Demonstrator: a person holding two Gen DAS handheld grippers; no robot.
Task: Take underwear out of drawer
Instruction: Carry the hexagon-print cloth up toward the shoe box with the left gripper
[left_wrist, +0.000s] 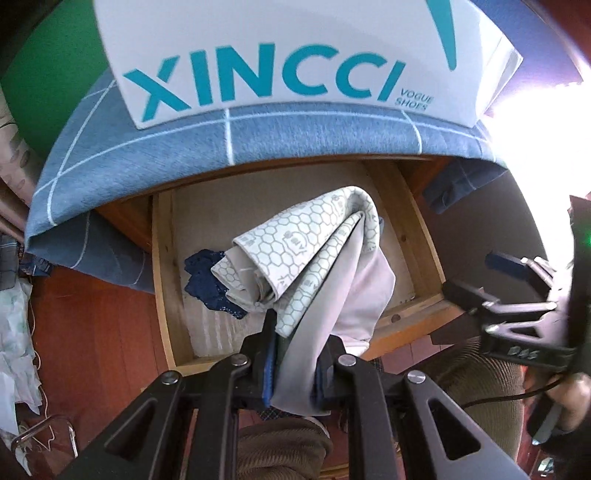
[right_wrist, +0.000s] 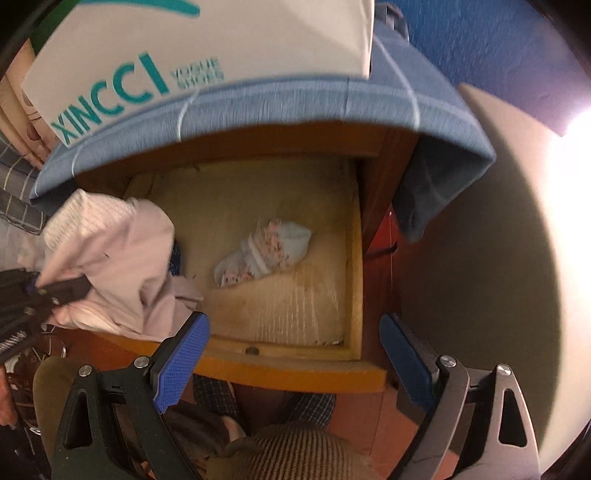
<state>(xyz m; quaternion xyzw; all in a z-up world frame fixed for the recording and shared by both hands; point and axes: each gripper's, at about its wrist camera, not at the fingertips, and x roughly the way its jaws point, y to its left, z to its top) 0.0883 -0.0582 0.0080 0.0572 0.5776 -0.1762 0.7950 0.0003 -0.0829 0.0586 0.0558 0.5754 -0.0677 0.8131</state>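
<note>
Left gripper (left_wrist: 293, 363): closed down on a fold of the grey underwear (left_wrist: 317, 266), the cloth pinched between the two blue pads; in the right wrist view it is seen at 9 o'clock (right_wrist: 35, 286), clamped on the same garment.
Grey underwear: held raised above the open drawer (left_wrist: 164, 280), bunched, its honeycomb-printed band turned toward 12 o'clock; in the right wrist view it is seen as a pale mass (right_wrist: 122, 266) hanging over the drawer's front-left corner.
Right gripper (right_wrist: 293, 360): spread wide, nothing held between the blue pads (right_wrist: 183, 360); it is poised over the drawer's front edge (right_wrist: 288, 369). In the left wrist view it is seen at 3 o'clock (left_wrist: 476, 275), beside the drawer's right wall.
Drawer: pulled out from the wooden cabinet, lined with pale matting.
Dark blue garment (left_wrist: 207, 284): lying on the drawer floor at 9 o'clock from the held cloth, partly hidden by it.
Small floral bundle (right_wrist: 264, 251): light blue with pink print, lying near the middle of the drawer floor, apart from both grippers.
Cabinet top: covered by a blue cloth with white lines (left_wrist: 258, 142), overhanging the drawer opening.
White box (left_wrist: 280, 59): set on the blue cloth at 12 o'clock, lettered "XINCCI VOGUE SHOES" in teal.
</note>
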